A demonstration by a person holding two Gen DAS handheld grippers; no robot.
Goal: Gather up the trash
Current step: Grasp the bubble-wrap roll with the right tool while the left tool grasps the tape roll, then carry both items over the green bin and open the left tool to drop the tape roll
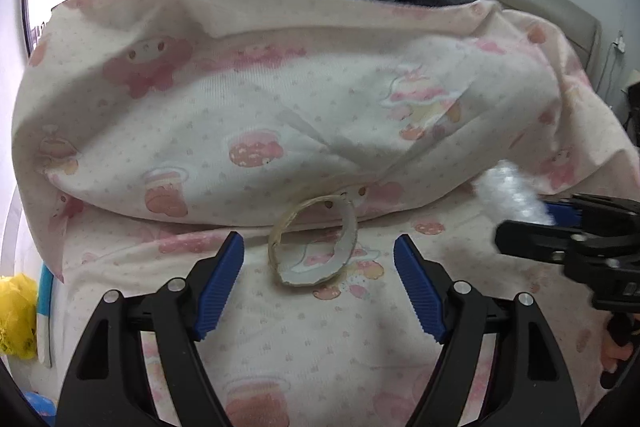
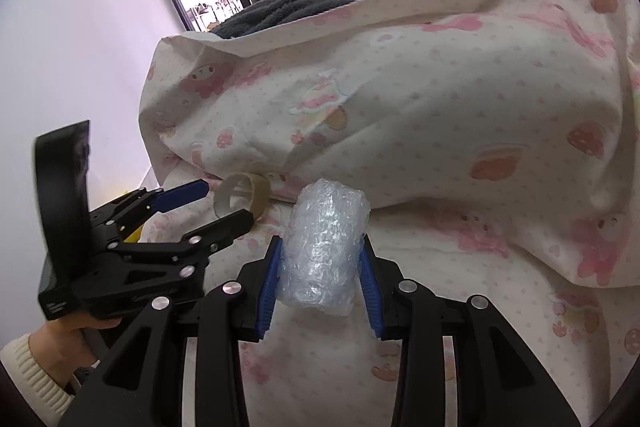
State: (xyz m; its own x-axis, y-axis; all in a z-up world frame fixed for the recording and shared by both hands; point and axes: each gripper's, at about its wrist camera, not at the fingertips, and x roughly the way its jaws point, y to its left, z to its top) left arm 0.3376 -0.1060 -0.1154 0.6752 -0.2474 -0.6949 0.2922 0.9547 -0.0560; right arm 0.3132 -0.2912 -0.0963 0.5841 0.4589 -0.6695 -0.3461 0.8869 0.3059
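left claw (image 1: pixel 318 279): blue-padded fingers spread wide, nothing between them; it hovers just short of the empty brown cardboard tape ring (image 1: pixel 313 241).
tape ring: stands on edge on the pink cartoon-print bed sheet (image 1: pixel 320 347), leaning at the foot of the rumpled matching duvet (image 1: pixel 240 99); its near rim looks torn.
right claw (image 2: pixel 322 267): clamped on the crumpled roll of clear bubble wrap (image 2: pixel 326 247), gripping its lower half, above the sheet.
risk, ring: thin card probably buckles under a squeeze; a finger nudging the rim could roll it under the duvet fold.
risk, fabric: the soft sheet may bunch and get pinched along with the ring.
risk, wrap: slick, springy plastic could slip free if the grip eases.
risk, claws: they work close together, so a sideways swing might knock one against the other.
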